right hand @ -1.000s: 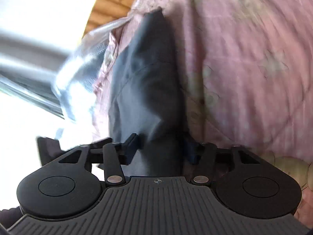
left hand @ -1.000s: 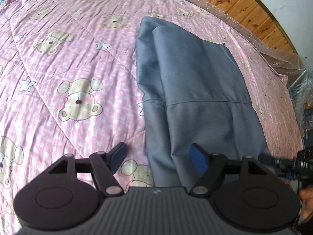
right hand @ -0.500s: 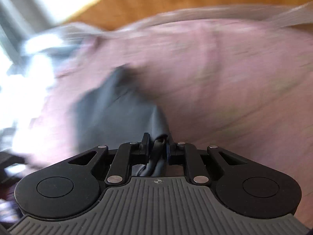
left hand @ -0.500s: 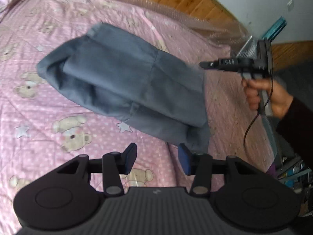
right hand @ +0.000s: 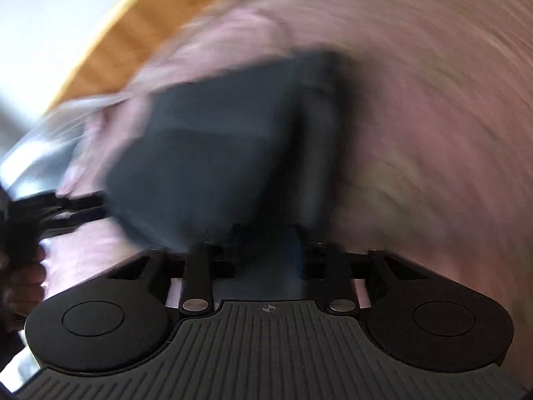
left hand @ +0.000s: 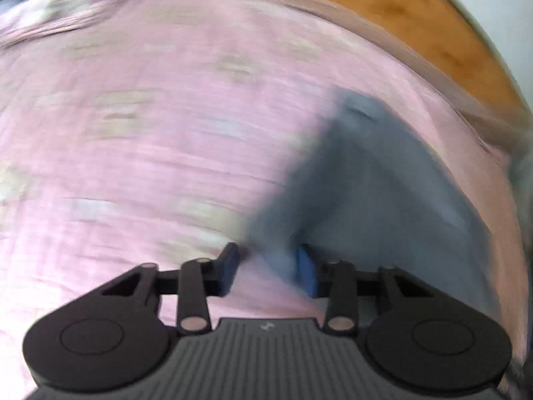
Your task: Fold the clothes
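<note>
- While badly blurred, seems a folded grey garment point(left hand: 383, 180), lying on the pink quilt point(left hand: 150, 140) near the wooden floor point(left hand: 416, 23).
- Looks doubled over already, though folds cannot be counted; flattening and perhaps a last fold left, at a guess.
- Right gripper point(right hand: 266, 250): narrow, opening slightly, dark cloth between the fingers; firm pinch or not cannot be told.
- Left gripper point(left hand: 266, 266): moderately apart, opening a little, cloth edge between the fingers, apparently unpinched.
</note>
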The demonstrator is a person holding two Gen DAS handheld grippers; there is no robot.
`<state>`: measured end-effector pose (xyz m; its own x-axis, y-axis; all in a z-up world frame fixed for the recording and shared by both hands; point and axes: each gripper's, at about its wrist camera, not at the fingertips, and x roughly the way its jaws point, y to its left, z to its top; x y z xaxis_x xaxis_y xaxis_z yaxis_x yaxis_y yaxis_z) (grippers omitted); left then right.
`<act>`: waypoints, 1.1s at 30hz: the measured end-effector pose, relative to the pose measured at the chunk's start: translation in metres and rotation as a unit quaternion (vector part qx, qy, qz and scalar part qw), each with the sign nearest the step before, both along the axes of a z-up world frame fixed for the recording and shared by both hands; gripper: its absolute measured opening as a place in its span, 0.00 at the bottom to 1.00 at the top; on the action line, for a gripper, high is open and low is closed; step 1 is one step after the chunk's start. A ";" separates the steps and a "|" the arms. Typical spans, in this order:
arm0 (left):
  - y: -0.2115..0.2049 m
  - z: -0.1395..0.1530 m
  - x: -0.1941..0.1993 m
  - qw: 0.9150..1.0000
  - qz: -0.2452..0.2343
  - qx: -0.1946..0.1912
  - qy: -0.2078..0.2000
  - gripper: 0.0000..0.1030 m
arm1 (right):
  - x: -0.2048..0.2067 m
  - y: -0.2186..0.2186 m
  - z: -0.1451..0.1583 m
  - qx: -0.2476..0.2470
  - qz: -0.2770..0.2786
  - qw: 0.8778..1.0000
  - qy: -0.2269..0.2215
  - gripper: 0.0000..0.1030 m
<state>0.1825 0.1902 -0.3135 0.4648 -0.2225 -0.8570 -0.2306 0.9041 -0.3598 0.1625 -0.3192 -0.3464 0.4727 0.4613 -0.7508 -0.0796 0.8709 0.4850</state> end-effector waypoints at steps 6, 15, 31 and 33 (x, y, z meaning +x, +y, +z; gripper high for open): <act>0.010 0.021 -0.012 0.993 -0.029 -0.100 -0.052 0.48 | -0.041 -0.006 0.051 0.017 -0.074 0.995 -0.062 0.26; 0.036 -0.005 0.026 0.995 0.018 -0.097 -0.029 0.43 | -0.042 0.019 0.021 0.030 -0.120 0.992 -0.003 0.45; 0.027 0.020 0.036 0.997 -0.041 -0.022 -0.053 0.39 | -0.041 -0.001 0.025 0.092 -0.193 0.977 0.021 0.47; 0.022 0.023 0.019 0.992 -0.073 -0.089 -0.045 0.42 | -0.047 -0.001 0.031 0.128 -0.190 0.973 0.030 0.48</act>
<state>0.2019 0.2126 -0.2906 0.4898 -0.4370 -0.7544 -0.0603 0.8463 -0.5294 0.1159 -0.3201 -0.3151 0.6042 0.4377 -0.6658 0.2594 0.6821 0.6838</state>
